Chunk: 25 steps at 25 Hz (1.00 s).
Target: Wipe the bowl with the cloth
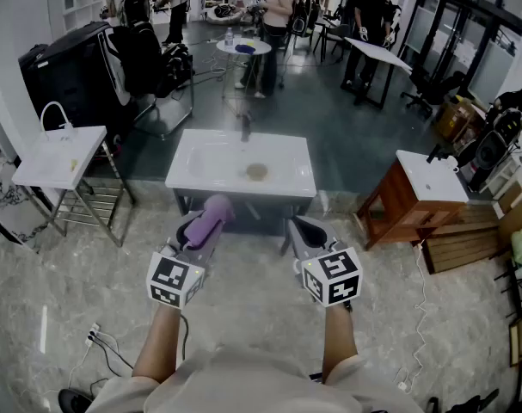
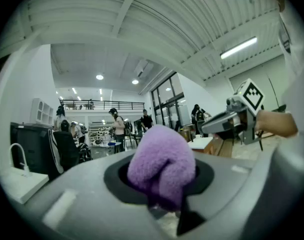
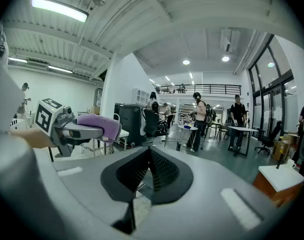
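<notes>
The cloth (image 2: pixel 162 166) is pinched by the left gripper (image 1: pixel 207 226); the right gripper (image 3: pixel 147 156) is pressed together, empty. The bowl (image 1: pixel 257 171) is seen ahead, midway between both.

The cloth (image 1: pixel 212 216) is a soft lilac purple. The left tongs (image 1: pixel 205 224) and right tongs (image 1: pixel 297 227) are pale grey and black, patterned at the rear in black-and-white squares. The table (image 1: pixel 200 177) is white, and the bowl (image 1: pixel 257 171) on it is dull brown. The near floor (image 1: pixel 80 291) is marbled grey-white; farther off it turns dark green-grey.
</notes>
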Motion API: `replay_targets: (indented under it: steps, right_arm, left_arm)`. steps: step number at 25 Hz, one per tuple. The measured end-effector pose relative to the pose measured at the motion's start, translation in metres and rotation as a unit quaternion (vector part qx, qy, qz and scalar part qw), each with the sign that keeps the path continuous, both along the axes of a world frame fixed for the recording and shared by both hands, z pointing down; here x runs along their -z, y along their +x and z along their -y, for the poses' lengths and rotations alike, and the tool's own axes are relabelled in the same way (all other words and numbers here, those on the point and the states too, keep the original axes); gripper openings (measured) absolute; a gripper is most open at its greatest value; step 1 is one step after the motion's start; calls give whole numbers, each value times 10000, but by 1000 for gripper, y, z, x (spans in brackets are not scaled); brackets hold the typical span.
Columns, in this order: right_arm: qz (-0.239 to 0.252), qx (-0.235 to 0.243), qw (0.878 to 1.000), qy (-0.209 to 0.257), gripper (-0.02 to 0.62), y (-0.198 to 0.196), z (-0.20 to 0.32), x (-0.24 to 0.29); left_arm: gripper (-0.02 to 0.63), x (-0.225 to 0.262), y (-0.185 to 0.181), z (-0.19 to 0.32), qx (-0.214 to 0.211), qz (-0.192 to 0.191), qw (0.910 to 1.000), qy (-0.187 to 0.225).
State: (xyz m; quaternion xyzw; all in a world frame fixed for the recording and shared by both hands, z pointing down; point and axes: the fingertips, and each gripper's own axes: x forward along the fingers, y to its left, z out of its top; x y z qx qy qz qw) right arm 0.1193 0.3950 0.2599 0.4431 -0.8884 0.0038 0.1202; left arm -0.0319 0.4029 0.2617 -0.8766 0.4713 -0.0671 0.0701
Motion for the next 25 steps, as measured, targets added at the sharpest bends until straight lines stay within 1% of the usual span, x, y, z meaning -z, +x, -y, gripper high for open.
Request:
replay_targets:
  steps: [5, 10, 13, 19, 25]
  right_arm:
    - [49, -36, 10000, 10, 6, 7, 6, -3]
    - [354, -98, 9993, 3, 6, 14, 18, 1]
    - [482, -12, 9988, 12, 6, 16, 21, 3]
    - [646, 254, 9974, -205, 6, 13, 32, 2]
    - [529, 368, 9976, -249, 6, 34, 43, -10]
  left_arm:
    - [126, -5, 8, 6, -58, 7, 10000, 0]
    - [126, -8, 12, 16, -93, -13, 9999, -52]
    - [126, -8, 14, 21, -91, -27, 9999, -67]
    - [126, -9, 16, 36, -10, -28, 9999, -96]
    - [126, -16, 40, 43, 96, -37, 9999, -122]
